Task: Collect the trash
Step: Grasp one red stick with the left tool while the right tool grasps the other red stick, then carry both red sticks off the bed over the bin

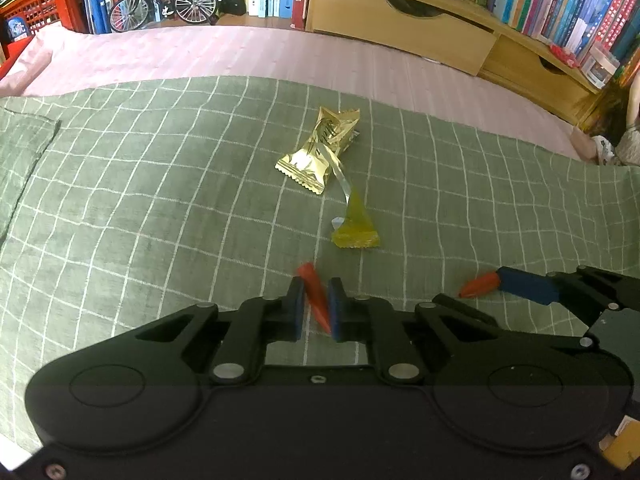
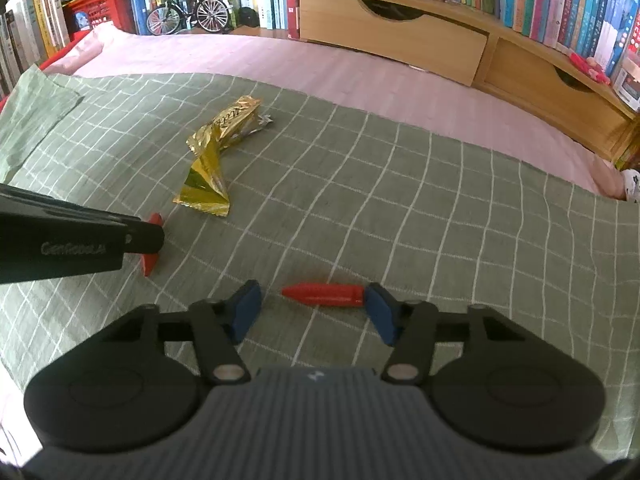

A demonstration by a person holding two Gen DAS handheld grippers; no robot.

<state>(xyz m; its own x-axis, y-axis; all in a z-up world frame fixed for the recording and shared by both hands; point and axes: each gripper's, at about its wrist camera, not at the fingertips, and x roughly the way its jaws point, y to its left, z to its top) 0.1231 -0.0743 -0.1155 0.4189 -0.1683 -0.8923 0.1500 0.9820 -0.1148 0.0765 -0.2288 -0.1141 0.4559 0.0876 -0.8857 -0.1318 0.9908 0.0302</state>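
Observation:
On the green checked blanket [image 1: 160, 200] lies a gold foil wrapper [image 1: 320, 148] with a torn yellow strip end [image 1: 356, 226] trailing toward me. My left gripper [image 1: 316, 283] is shut on a small red wrapper piece [image 1: 314, 298] held upright between its blue pads. In the right wrist view that gripper [image 2: 148, 236] enters from the left, still gripping the red piece [image 2: 152, 258]. My right gripper [image 2: 312, 289] is open just above the blanket. A second red wrapper piece [image 2: 324, 295] lies sideways between its fingers, touching the right pad [image 2: 382, 316]. The gold wrapper [image 2: 218, 152] lies beyond.
A pink sheet [image 1: 240, 56] covers the bed past the blanket. Wooden drawer units [image 1: 404, 24] and rows of books [image 1: 580, 4] line the far side, with a model bicycle [image 1: 164, 0] and a red crate [image 1: 40, 4] at the left.

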